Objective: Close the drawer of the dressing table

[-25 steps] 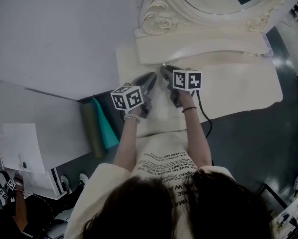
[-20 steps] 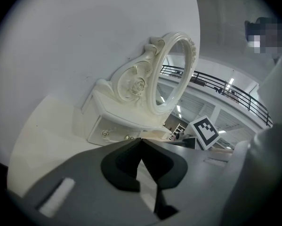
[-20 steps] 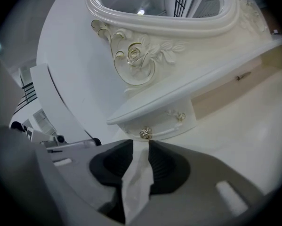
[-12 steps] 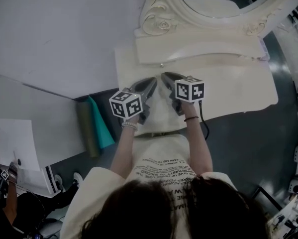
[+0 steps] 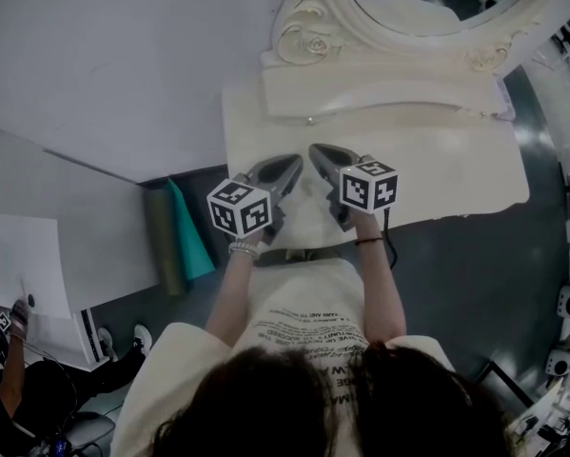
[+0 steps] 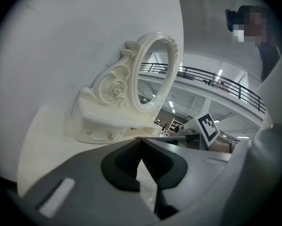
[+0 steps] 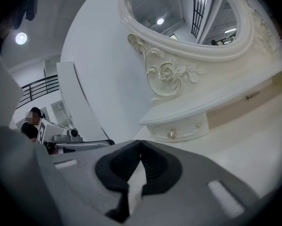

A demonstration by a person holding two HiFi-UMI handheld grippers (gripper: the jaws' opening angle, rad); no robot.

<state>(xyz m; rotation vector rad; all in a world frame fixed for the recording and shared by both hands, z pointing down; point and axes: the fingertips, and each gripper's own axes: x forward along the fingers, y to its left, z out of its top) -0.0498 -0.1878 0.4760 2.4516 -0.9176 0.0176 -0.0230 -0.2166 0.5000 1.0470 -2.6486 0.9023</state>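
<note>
Hovering side by side over the cream tabletop (image 5: 456, 165) of the dressing table (image 5: 389, 89), the left tongs (image 5: 296, 162) and the right tongs (image 5: 315, 150) point toward the carved oval mirror (image 5: 427, 12), tips near each other but apart. The left tongs are pressed together, tip meeting tip, with nothing between them. The right tongs have just been closing and are now pressed together as well, also empty. The drawer (image 7: 178, 131) sits in the low unit under the mirror, at the back of the tabletop by the white wall (image 5: 123, 55). Its front carries two small round knobs and lies flush with the unit's face, pushed in. Neither pair of tongs touches it; both hang well short of it, above bare tabletop. A teal sheet (image 5: 191, 236) shows on the dark floor past the tabletop's left end
</note>
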